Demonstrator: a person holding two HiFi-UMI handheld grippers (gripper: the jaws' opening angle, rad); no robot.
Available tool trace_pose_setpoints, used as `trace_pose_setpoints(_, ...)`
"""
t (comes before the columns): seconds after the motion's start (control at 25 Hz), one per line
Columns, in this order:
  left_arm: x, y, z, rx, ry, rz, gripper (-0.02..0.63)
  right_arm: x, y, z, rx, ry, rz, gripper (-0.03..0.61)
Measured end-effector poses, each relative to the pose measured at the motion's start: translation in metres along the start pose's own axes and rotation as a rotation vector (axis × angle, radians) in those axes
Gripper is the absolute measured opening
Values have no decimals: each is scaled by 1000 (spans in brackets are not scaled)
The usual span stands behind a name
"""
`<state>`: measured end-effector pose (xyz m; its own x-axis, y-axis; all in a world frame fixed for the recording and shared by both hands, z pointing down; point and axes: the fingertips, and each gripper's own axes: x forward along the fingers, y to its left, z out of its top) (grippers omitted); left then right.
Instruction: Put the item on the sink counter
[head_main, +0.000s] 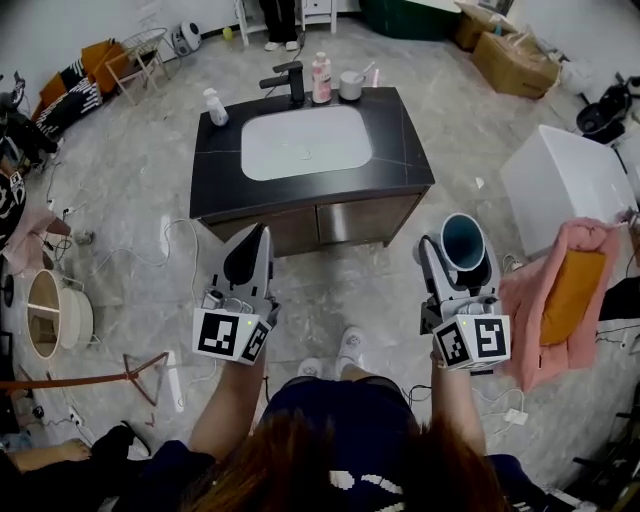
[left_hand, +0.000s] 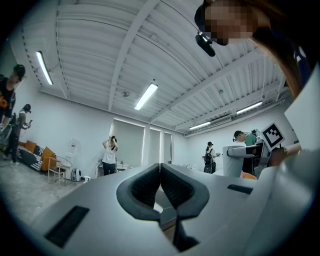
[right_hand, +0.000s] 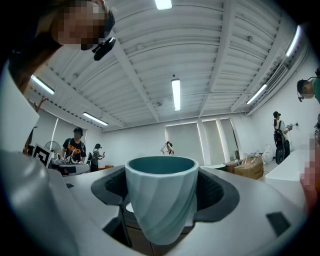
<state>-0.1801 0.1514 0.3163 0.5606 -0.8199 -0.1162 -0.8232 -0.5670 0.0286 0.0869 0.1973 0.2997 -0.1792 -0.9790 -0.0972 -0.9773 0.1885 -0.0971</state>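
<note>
The sink counter (head_main: 400, 165) has a black top, a white basin (head_main: 305, 142) and a black faucet (head_main: 290, 80); it stands on the floor ahead of me. My right gripper (head_main: 462, 258) is held in front of the counter's right corner, shut on a teal ribbed cup (head_main: 463, 243). In the right gripper view the cup (right_hand: 161, 200) stands upright between the dark pads (right_hand: 216, 192), mouth up. My left gripper (head_main: 250, 258) hovers before the counter's left corner. Its jaws meet with nothing between them in the left gripper view (left_hand: 160, 187).
On the counter's back edge stand a pink bottle (head_main: 321, 77), a white cup (head_main: 351, 85) and a small white bottle (head_main: 215, 107). A white box (head_main: 565, 180) and a pink cloth with an orange cushion (head_main: 565, 300) lie to the right. Cables run across the floor. People stand far off.
</note>
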Motion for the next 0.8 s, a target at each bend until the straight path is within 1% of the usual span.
trace_pose_setpoints(0.2, 47, -16, -6, 14, -5, 31, 20, 29, -50, 7, -3, -9, 36, 399)
trace_pose_setpoints(0.4, 76, -26, -10, 20, 2, 57, 20, 53, -78, 5, 19, -5, 66, 398)
trace_pose_setpoints(0.6, 101, -14, -18, 23, 14, 87, 20, 82, -93, -4, 38, -2, 80, 398)
trace_pose_setpoints(0.8, 139, 10, -32, 15, 12, 84, 20, 124, -106, -16, 44, -5, 66, 398)
